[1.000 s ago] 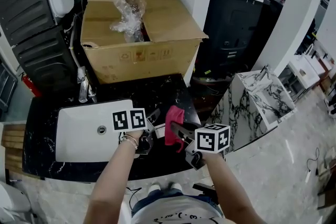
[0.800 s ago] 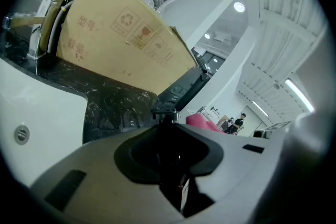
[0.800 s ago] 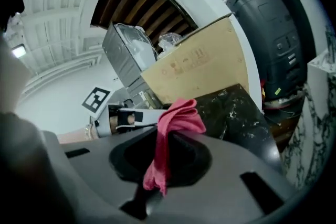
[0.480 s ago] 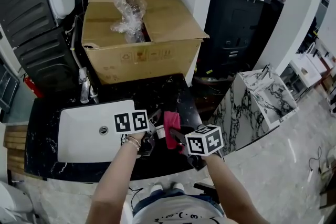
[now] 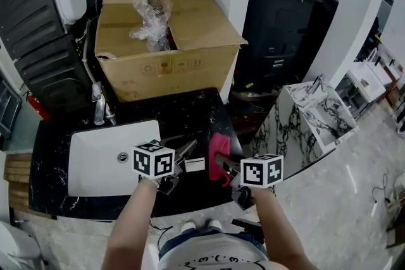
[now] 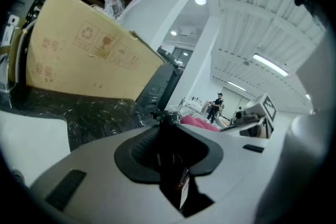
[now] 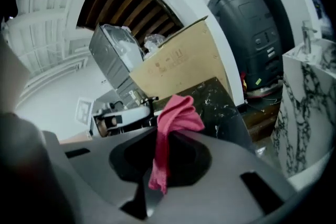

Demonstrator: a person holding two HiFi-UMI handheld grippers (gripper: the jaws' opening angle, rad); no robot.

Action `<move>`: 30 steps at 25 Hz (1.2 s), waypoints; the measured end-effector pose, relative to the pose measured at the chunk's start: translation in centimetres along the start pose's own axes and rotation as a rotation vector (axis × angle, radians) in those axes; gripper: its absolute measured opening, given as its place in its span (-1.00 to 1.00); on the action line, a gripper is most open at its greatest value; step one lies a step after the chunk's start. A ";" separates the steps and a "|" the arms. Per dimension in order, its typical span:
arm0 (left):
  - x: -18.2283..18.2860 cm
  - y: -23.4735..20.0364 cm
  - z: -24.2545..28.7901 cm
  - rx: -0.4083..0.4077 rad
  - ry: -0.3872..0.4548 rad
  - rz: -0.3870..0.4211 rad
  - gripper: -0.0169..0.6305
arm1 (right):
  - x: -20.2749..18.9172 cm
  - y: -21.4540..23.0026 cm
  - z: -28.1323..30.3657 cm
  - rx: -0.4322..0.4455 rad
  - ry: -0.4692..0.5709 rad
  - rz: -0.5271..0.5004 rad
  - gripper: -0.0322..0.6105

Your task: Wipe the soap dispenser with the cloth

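- The black counter point(image 5: 190, 114) lies beneath and ahead of both grippers, and the cardboard box point(image 5: 171, 41) stands well beyond their tips
- The white sink point(image 5: 95, 161) sits to the left of the left gripper point(image 5: 183, 153), apart from it
- The right gripper point(image 5: 223, 164) is clamped on the pink cloth point(image 5: 219, 147), which bunches out past its tips
- The left gripper's jaws stand narrow, gripping the dark soap dispenser point(image 5: 193, 164), which sits just left of the right gripper's tips
- Cloth and dispenser are both in hand and close together, though contact is unclear; the wiping itself seems largely left to do
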State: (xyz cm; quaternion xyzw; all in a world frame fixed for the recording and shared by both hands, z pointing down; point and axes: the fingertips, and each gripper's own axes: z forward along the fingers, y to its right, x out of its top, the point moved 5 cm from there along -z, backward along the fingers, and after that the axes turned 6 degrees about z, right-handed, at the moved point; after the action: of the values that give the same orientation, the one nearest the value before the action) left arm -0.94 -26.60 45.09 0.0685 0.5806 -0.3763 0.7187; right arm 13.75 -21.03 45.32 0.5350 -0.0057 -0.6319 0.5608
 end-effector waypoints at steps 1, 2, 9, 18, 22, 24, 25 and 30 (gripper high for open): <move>-0.2 0.5 -0.4 -0.017 0.023 0.032 -0.64 | 0.4 0.3 -0.5 0.002 0.027 0.022 -0.75; -0.4 0.8 -0.9 -0.031 0.051 0.055 -0.64 | 0.6 0.7 -0.8 0.001 0.042 0.036 -0.75; -2.9 0.2 -6.6 -0.087 0.264 0.069 -0.65 | -0.4 0.1 -0.3 0.054 0.015 0.035 -0.75; -5.4 -1.3 -10.2 -0.043 0.316 0.017 -0.64 | -1.0 -4.0 1.7 0.169 -0.060 -0.039 -0.75; -5.7 -1.6 -10.4 -0.030 0.328 0.007 -0.63 | -0.9 -6.7 2.0 0.257 -0.070 -0.077 -0.75; -5.7 -1.5 -10.5 -0.025 0.327 0.006 -0.63 | -1.4 -7.7 3.0 0.271 -0.100 -0.100 -0.75; -5.7 -1.5 -10.5 -0.023 0.326 0.005 -0.63 | -1.9 -7.9 3.6 0.256 -0.121 -0.117 -0.75; -5.8 -1.6 -10.5 -0.020 0.322 -0.010 -0.63 | -3.5 -6.2 4.8 0.138 -0.187 -0.148 -0.75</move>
State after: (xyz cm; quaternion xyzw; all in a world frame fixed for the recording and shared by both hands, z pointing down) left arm -10.44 -19.46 47.49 0.1177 0.6924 -0.3583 0.6151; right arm 5.42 -19.09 45.97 0.5099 -0.0620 -0.7169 0.4714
